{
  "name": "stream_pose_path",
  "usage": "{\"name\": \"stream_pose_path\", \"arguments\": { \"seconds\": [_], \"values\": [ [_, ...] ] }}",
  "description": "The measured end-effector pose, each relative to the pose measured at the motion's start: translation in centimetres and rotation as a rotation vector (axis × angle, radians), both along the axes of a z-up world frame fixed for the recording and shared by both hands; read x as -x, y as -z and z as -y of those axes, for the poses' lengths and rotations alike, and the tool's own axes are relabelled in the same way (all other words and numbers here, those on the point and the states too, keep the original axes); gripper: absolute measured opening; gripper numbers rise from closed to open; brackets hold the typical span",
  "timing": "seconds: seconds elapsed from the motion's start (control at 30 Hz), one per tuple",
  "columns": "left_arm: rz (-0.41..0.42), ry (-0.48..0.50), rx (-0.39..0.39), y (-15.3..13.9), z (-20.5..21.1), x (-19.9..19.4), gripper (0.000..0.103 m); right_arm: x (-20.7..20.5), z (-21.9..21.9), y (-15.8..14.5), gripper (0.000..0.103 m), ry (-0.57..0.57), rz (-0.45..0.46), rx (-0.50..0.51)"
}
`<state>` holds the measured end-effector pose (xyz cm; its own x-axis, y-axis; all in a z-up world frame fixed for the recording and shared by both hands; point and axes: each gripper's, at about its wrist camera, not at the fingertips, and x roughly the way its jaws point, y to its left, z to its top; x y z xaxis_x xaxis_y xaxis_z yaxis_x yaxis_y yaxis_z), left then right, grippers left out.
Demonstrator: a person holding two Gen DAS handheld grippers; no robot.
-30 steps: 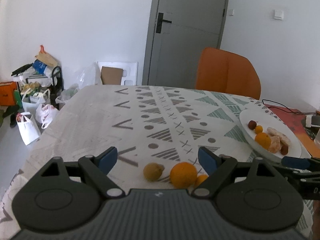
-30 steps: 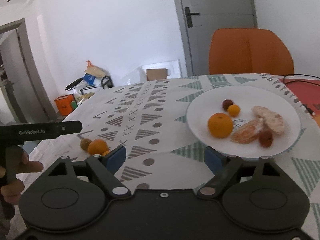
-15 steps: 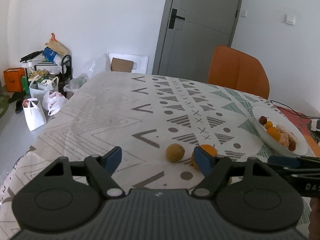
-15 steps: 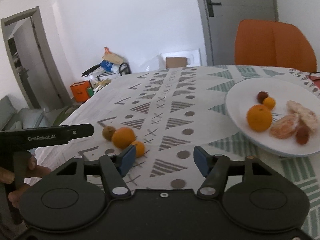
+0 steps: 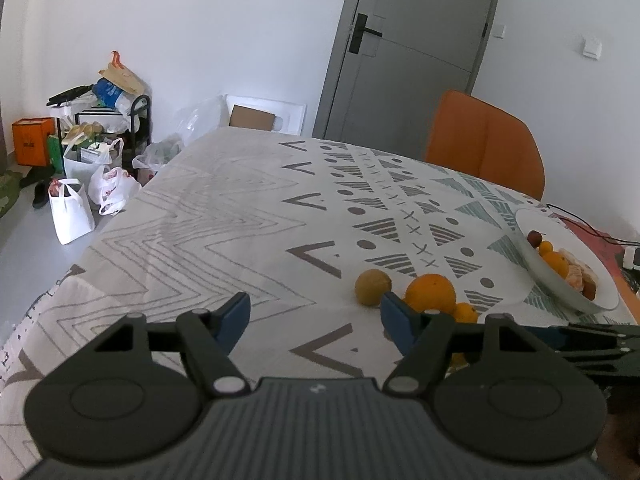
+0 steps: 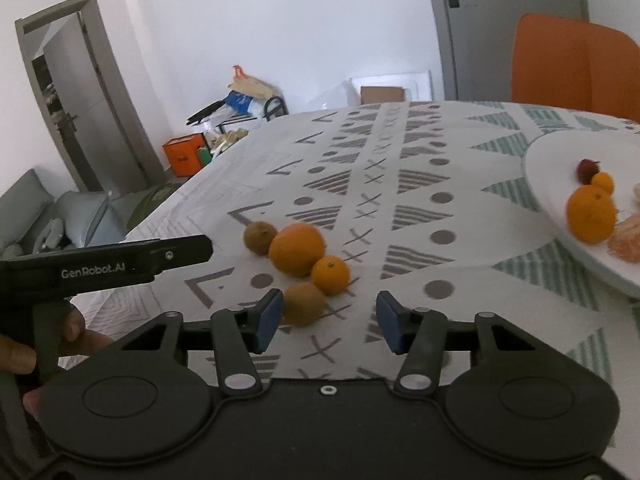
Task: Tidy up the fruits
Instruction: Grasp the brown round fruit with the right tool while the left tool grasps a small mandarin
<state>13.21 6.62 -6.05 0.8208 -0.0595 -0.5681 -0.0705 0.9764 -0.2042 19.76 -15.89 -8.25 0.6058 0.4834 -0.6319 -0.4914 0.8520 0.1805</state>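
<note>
While some fruit already sits on the white plate (image 6: 560, 160), four pieces wait on the tablecloth (image 6: 400, 220) left of the plate: two brown fruits (image 6: 260, 237), one big orange (image 6: 297, 249), one small orange (image 6: 330, 275). Both the left gripper (image 5: 314, 318) and right gripper (image 6: 327, 320) are wide open, holding nothing.

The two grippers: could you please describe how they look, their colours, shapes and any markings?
Both the left gripper and the right gripper are matt black, with a ribbed body, two round housings, silver pivot pins and blue-padded fingers. From the right wrist view, the left one's side reads "GenRobot.AI" in white, and bare skin grips its handle.
</note>
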Motion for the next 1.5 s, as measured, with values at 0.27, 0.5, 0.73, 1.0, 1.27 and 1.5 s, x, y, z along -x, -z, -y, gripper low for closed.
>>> {"name": "stream_pose_path", "arguments": {
  "seconds": [0.27,0.5,0.73,1.0,1.27,1.5],
  "values": [
    [0.009,0.018,0.005,-0.2,0.4,0.0,0.071,-0.1,0.1,0.1,0.024,0.0,0.001,-0.001],
    [0.011,0.075,0.009,-0.1,2.4,-0.4,0.063,-0.1,2.0,0.0,0.024,0.057,0.007,0.003],
    [0.013,0.135,0.009,-0.3,4.5,-0.6,0.052,-0.2,4.0,0.0,0.024,0.11,0.012,0.001],
    [-0.003,0.188,0.009,-0.1,6.8,-1.1,0.044,0.0,6.4,-0.2,0.024,0.16,0.016,-0.007],
    [-0.023,0.229,0.003,0.5,8.8,-1.8,0.041,0.3,8.5,-0.3,0.024,0.205,0.025,-0.006],
    [-0.037,0.23,-0.017,0.9,10.2,-3.2,0.041,0.7,10.7,-0.8,0.024,0.251,0.043,-0.007]
  ]
}}
